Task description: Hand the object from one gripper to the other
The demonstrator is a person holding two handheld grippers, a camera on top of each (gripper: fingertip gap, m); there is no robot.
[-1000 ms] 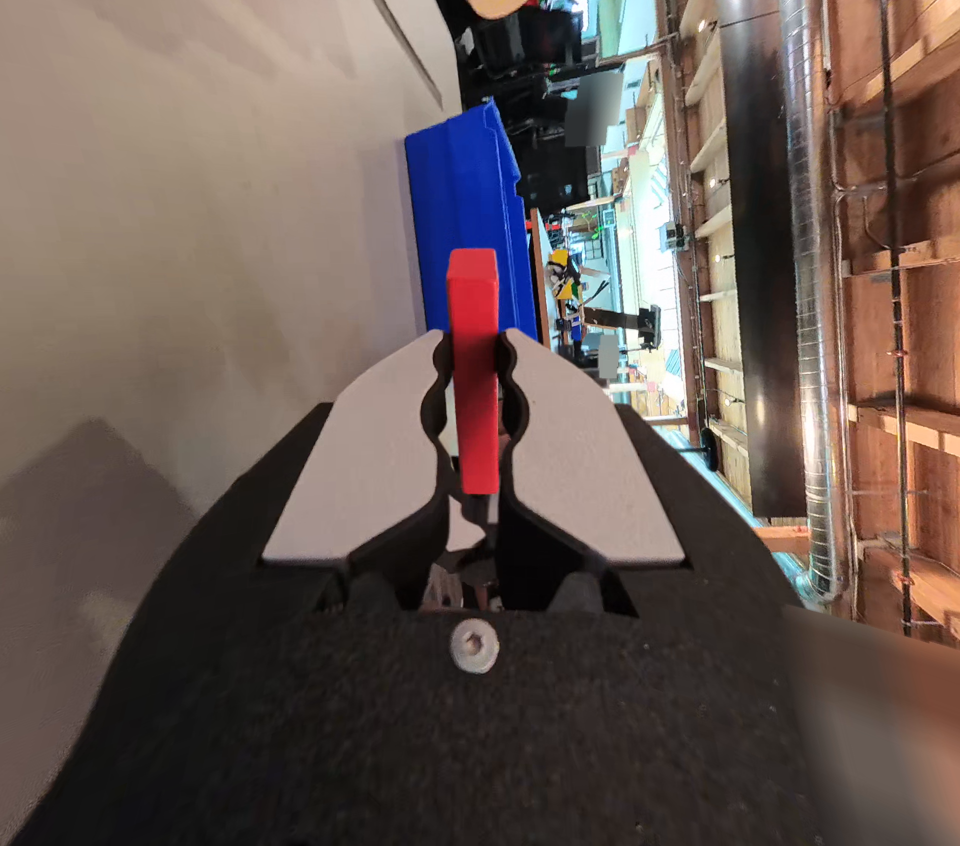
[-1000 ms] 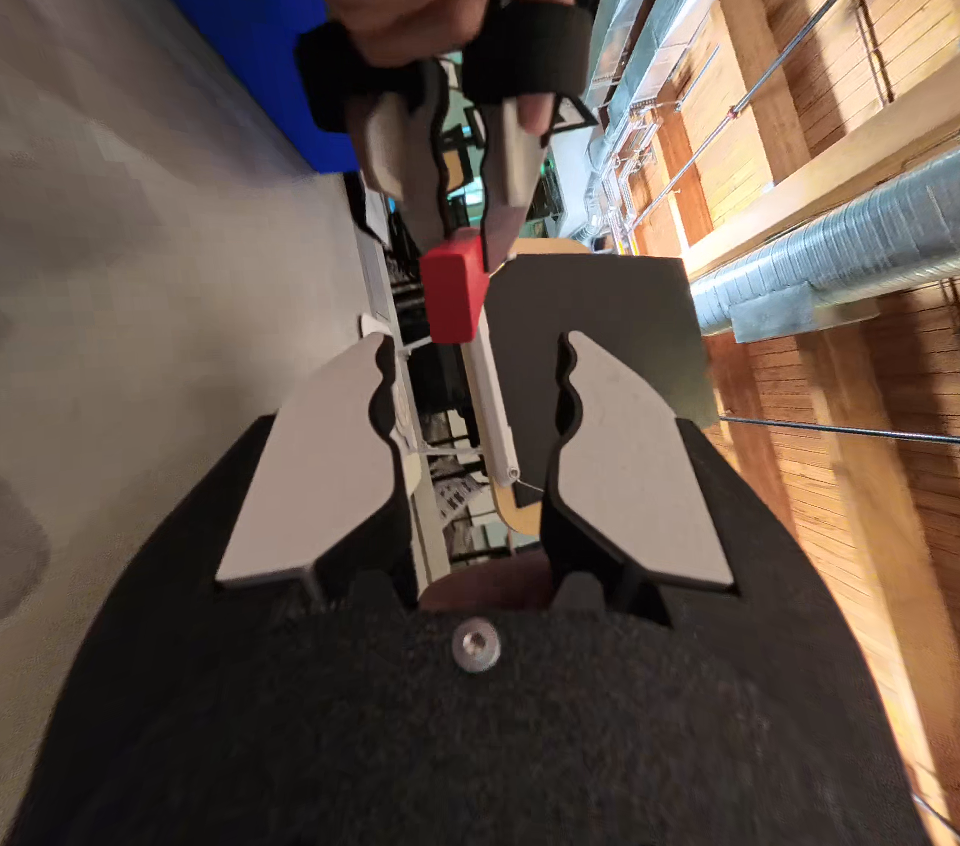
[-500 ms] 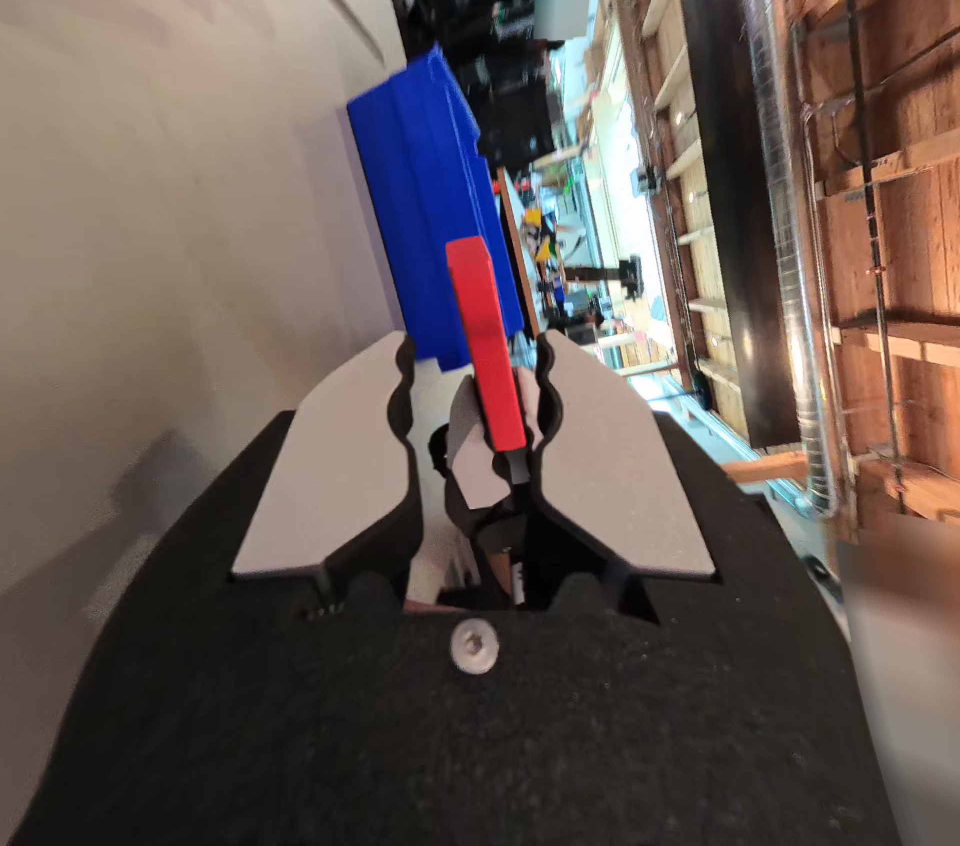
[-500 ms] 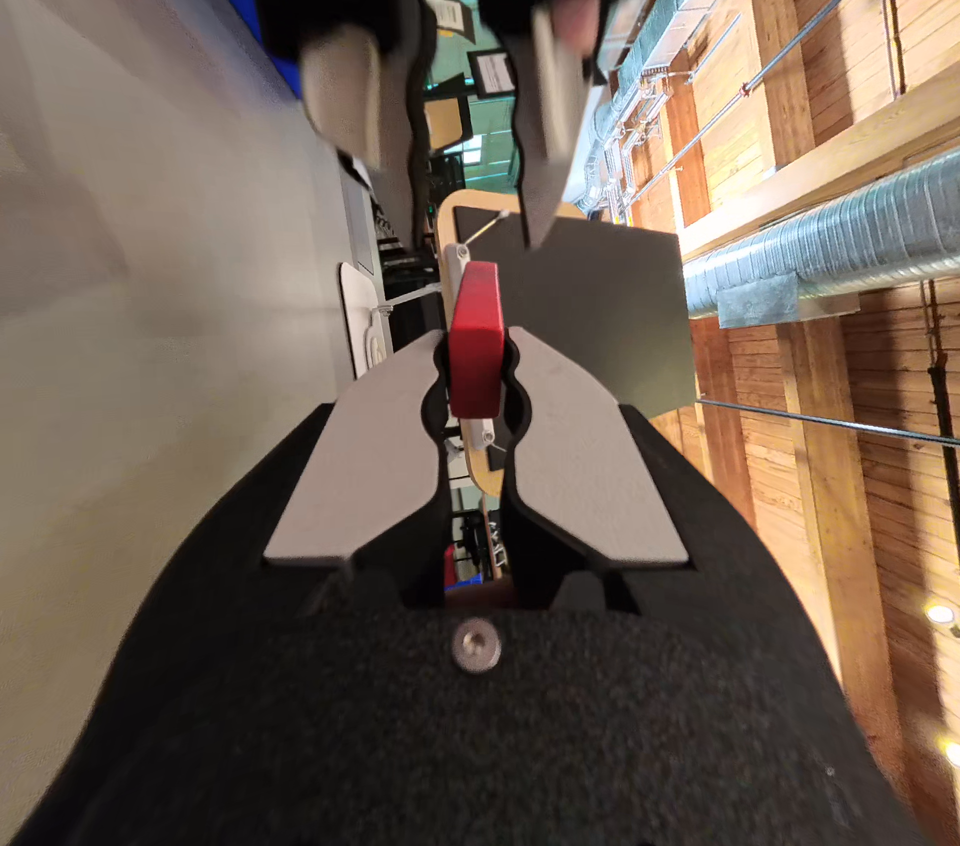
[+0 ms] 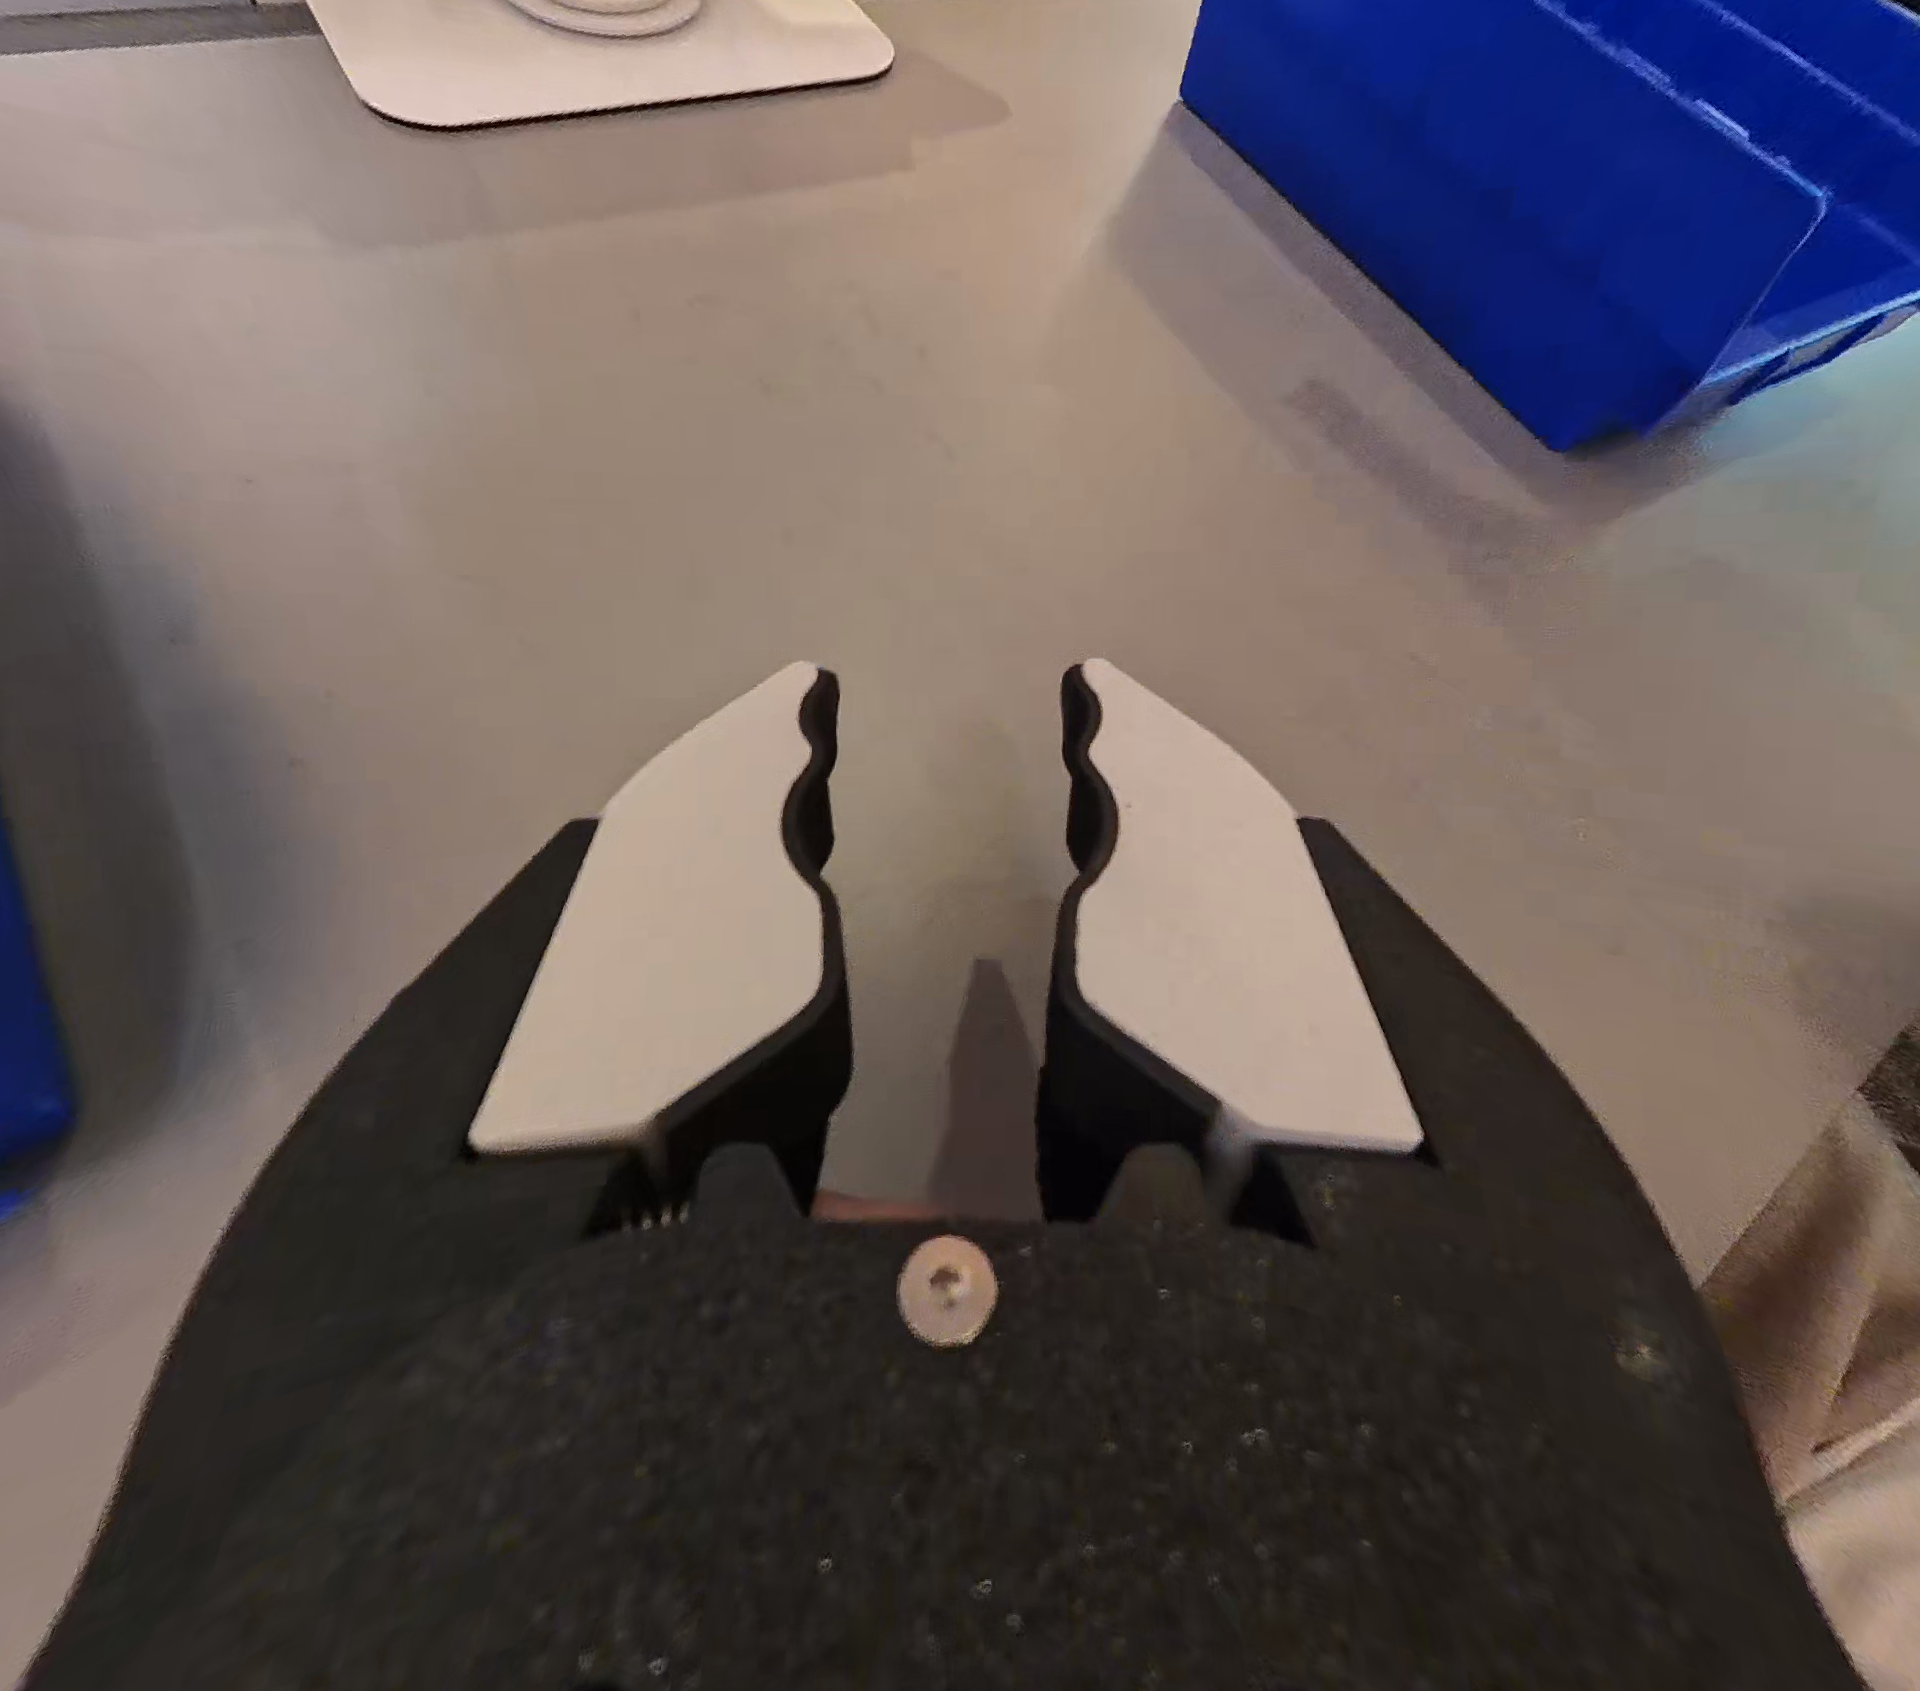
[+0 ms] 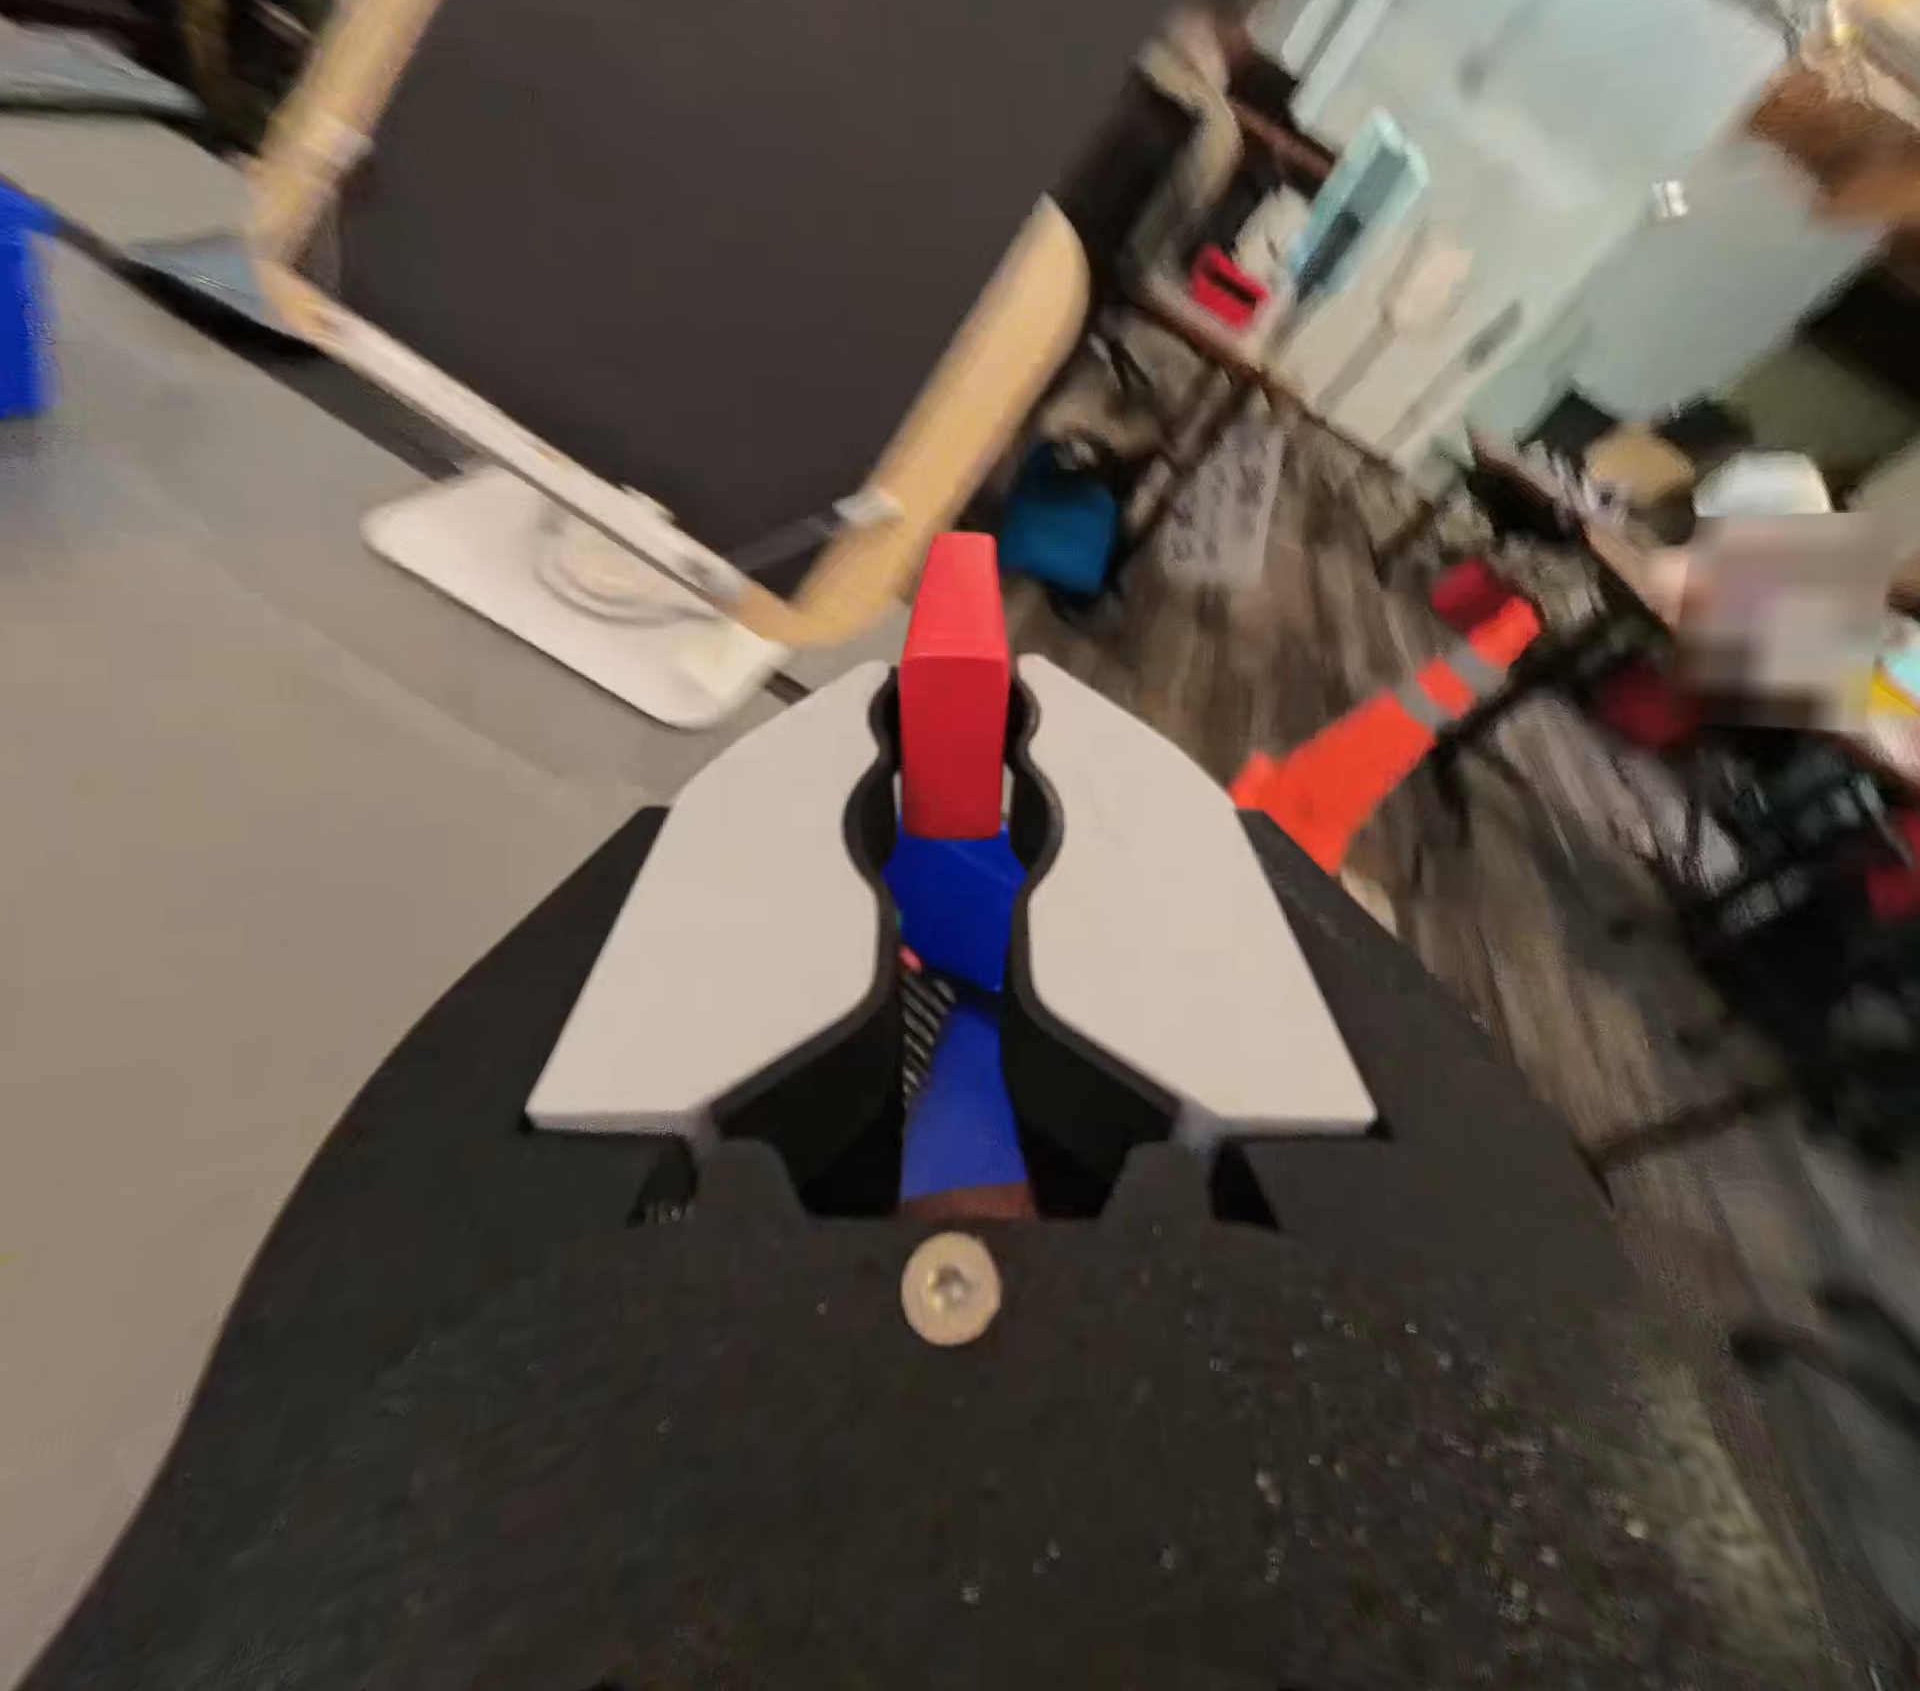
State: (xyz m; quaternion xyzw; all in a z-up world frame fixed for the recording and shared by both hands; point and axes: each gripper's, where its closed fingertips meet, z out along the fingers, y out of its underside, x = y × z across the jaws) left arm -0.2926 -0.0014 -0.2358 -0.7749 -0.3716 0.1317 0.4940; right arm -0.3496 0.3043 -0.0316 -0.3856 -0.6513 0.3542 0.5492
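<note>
My right gripper (image 6: 954,673) is shut on a red block (image 6: 954,706), which stands upright between the pads and sticks out past the fingertips. The gripper is held up in the air near the table's far edge. My left gripper (image 5: 948,683) is open with nothing between its fingers; it points down at the bare grey tabletop (image 5: 727,436). Neither view shows the other gripper.
A blue bin (image 5: 1538,114) stands on the table at the back right of the left wrist view. A white lamp base (image 5: 582,10) sits at the back; it also shows in the right wrist view (image 6: 582,592). An orange cone (image 6: 1382,727) stands on the floor beyond. Some 35 cm of space lies between my two pairs of fingers. The white lamp base (image 5: 582,10) lies some 35 cm from my left tips, 45 cm from my right tips. Look for it in the right wrist view (image 6: 565,574) too.
The left gripper opened and let go of the red block after the right gripper shut on it. Both grippers have since swung apart; the left now faces down at the table.
</note>
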